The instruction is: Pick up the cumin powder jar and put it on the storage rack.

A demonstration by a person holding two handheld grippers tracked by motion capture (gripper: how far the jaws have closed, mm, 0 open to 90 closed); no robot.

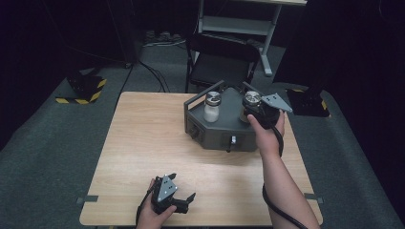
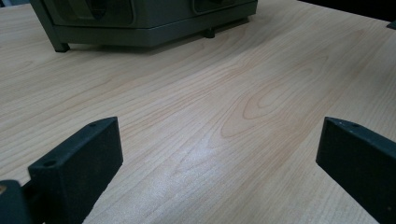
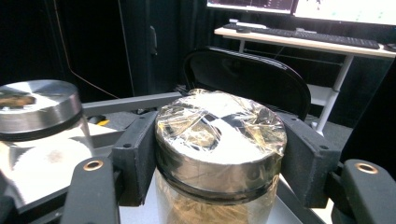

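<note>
A dark grey angular box [image 1: 224,128] stands on the wooden table [image 1: 148,143] at the back right, with two glass jars on its top. The left jar [image 1: 211,107] holds white powder and has a plain metal lid. The right jar [image 1: 250,105] holds brown material, and its metal lid [image 3: 219,135] is wrapped in crinkled clear film. My right gripper [image 1: 257,112] is shut on that lid, with a black pad [image 3: 137,154] pressed against each side. My left gripper [image 1: 184,188] rests near the table's front edge, open, with bare wood [image 2: 233,93] between its jaws.
A black chair [image 1: 222,62] stands just behind the table. Farther back is a white desk [image 3: 303,42] with a keyboard and monitors. The box's base [image 2: 140,18] lies ahead of the left gripper. Dark floor surrounds the table.
</note>
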